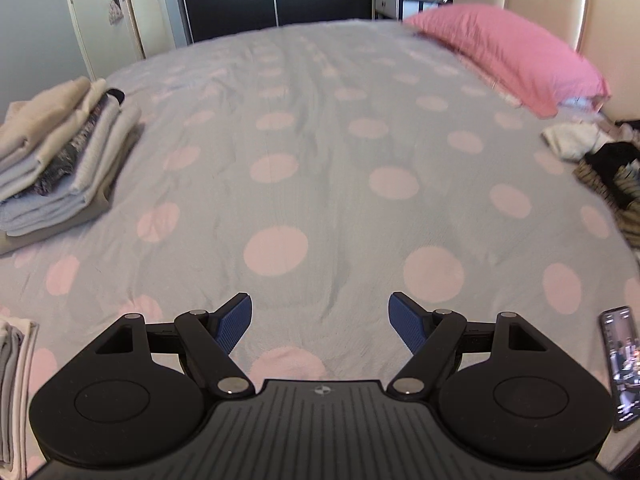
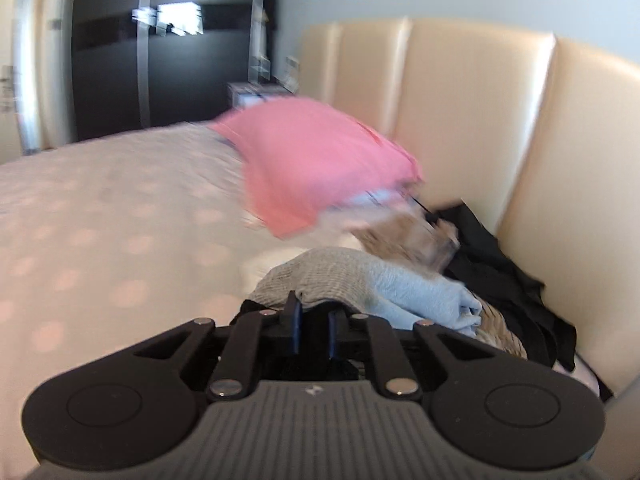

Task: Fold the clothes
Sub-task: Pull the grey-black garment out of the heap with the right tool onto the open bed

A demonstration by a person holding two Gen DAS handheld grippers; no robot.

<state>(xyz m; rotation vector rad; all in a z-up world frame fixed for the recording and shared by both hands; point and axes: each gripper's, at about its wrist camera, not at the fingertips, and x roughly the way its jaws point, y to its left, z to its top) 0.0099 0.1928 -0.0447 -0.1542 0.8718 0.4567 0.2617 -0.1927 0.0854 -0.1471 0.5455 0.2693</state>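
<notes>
The bed (image 1: pixel 320 128) fills most of the room, spread with a pale grey cover dotted with large pink circles, lightly creased down the middle. On its left side sits a tall stack of folded clothes (image 1: pixel 60 152) in beige, grey and light blue, and nearer, at the left edge, a second smaller folded pile (image 1: pixel 16 392) in white and grey. At the far right a pink pillow (image 1: pixel 508 56) lies against the cream padded headboard (image 2: pixel 460 120). Below it on the right is a loose heap of unfolded clothes (image 1: pixel 600 160), white, black and striped pieces jumbled together. A phone (image 1: pixel 622 364) lies on the cover at the near right, screen lit.
</notes>
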